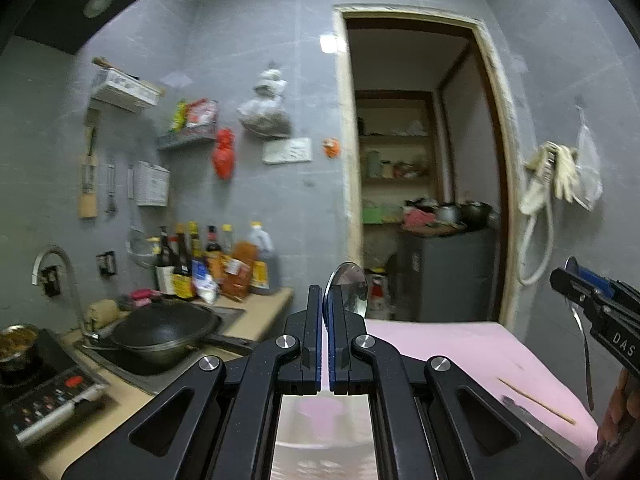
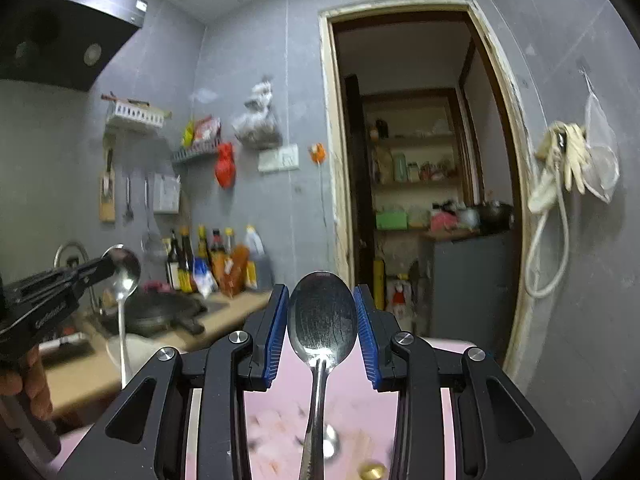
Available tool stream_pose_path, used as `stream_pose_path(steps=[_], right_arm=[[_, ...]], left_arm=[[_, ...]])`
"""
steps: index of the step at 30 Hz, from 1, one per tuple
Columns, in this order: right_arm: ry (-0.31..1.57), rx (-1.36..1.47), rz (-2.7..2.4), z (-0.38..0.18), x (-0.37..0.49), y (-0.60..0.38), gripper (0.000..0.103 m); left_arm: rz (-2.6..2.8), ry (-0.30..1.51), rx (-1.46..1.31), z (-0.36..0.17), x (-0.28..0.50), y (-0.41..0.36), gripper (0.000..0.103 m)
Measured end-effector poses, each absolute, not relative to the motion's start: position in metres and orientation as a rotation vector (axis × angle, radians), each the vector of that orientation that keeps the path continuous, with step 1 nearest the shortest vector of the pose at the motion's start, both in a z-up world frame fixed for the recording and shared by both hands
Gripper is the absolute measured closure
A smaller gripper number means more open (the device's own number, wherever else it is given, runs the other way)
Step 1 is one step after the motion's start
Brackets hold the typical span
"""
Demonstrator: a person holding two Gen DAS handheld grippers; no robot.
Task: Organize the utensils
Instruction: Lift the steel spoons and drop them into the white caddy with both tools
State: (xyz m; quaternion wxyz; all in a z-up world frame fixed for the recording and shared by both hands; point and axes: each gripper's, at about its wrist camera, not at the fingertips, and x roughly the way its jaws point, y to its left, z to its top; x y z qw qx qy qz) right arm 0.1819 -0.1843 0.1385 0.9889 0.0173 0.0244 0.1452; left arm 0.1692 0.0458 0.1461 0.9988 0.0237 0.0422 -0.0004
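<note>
Kitchen: grey tiled walls, a doorway [image 1: 424, 168] opening onto pantry shelves, a pink mat [image 1: 460, 356] over the near surface.
Counter, far left: an induction cooker [image 1: 48, 384], then a black wok [image 1: 164, 334] sitting in the sink, then a row of sauce bottles [image 1: 212, 264] against the wall.
Left gripper [image 1: 325, 328]: fingers pinched nearly together on a steel spoon [image 1: 347, 286], bowl uppermost; seen from the right wrist camera, its handle hangs straight down over the counter.
Mat, lower right of the left wrist view: a single chopstick [image 1: 536, 400] lies beside a knife [image 1: 540, 426].
Right gripper [image 2: 321, 330]: blue pads [image 2: 366, 336] clamped on the edges of a second spoon [image 2: 322, 316], bowl upward, handle running down between the fingers.
Right wall: a white power strip [image 2: 546, 188] and gloves [image 2: 574, 164] hang from a hook.
</note>
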Motion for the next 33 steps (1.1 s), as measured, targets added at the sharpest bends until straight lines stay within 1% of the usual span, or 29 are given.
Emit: stream_pose_path(steps=[4,7,14,19,25,29,33], right_arm=[[-0.021,0.085,0.356,0.156,0.195,-0.156,0.072],[-0.039,0.127,0.414,0.162,0.207,-0.139,0.072],[-0.041,0.192,0.512,0.159,0.245,-0.095,0.072],[-0.041,0.189,0.536,0.146,0.264,-0.076,0.072],[-0.037,0.119,0.531,0.122,0.266,-0.068,0.072],[0.001,0.094,0.537,0.105,0.272,-0.064,0.072],[0.064,0.092,0.559,0.09,0.278,-0.063,0.072]], left_arm=[[0.073,0.051,0.035,0.157,0.17,0.076,0.102],[0.129,0.034,0.031,0.162,0.176,0.099,0.103],[0.243,0.044,0.045,0.144,0.203,0.138,0.102],[0.259,0.082,0.011,0.116,0.225,0.148,0.102],[0.249,0.098,0.019,0.091,0.238,0.142,0.102],[0.243,0.107,0.019,0.08,0.24,0.139,0.102],[0.174,0.156,-0.026,0.073,0.24,0.141,0.102]])
